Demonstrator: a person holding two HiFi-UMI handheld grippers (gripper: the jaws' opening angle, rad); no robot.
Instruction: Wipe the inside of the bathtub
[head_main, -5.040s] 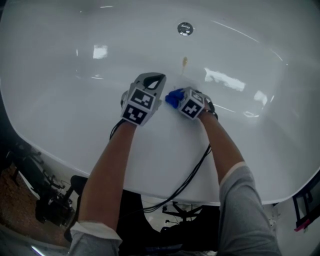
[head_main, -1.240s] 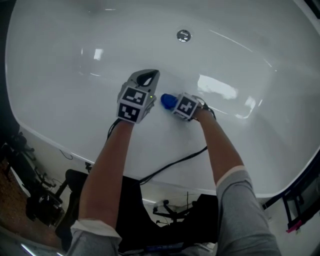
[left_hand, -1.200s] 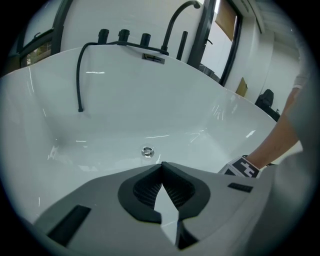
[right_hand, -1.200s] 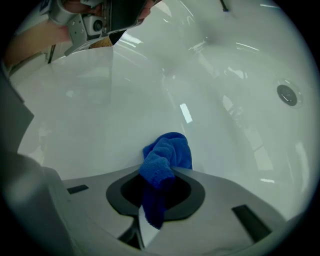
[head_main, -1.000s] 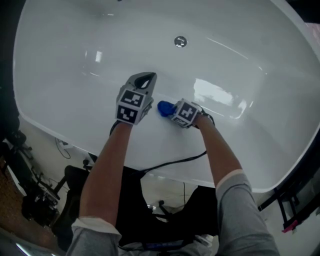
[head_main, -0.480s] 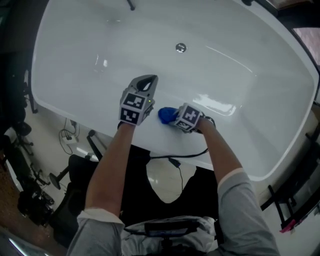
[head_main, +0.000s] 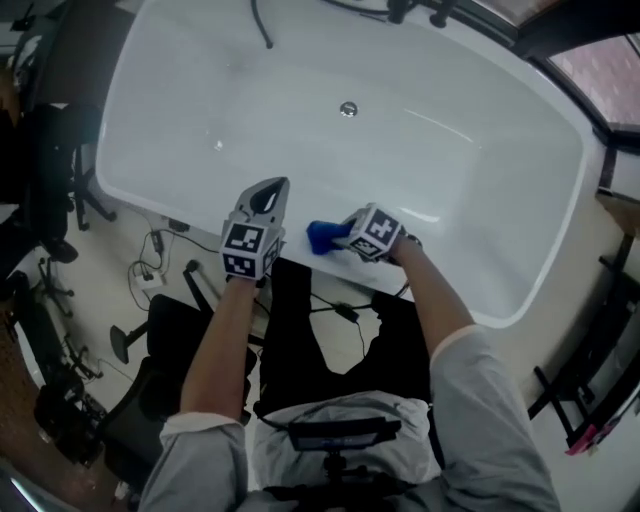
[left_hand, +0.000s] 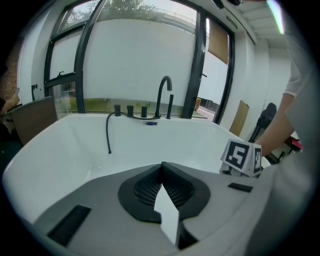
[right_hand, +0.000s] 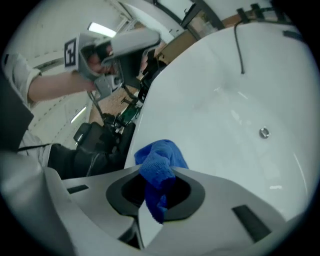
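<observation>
The white bathtub (head_main: 470, 190) lies below me, its drain (head_main: 348, 109) on the floor near the far wall. My right gripper (head_main: 340, 236) hovers over the near rim, shut on a bunched blue cloth (head_main: 321, 236). In the right gripper view the blue cloth (right_hand: 156, 162) sticks out between the jaws of the right gripper (right_hand: 160, 176), with the drain (right_hand: 264, 132) farther off. My left gripper (head_main: 265, 195) is beside it to the left, also at the near rim. The left gripper (left_hand: 162, 166) has its jaws together with nothing between them.
A black faucet (left_hand: 163, 94) and a hanging black hose (left_hand: 108, 132) stand at the tub's far edge. Office chairs (head_main: 60, 150) and cables (head_main: 150, 275) sit on the floor at the left. A dark stand (head_main: 600, 330) is at the right. A cord (head_main: 340, 310) trails by my legs.
The view has pulled up and back, so the whole tub now shows. Both grippers have drawn from the tub's inner wall back to the near rim, the cloth still in the right one.
</observation>
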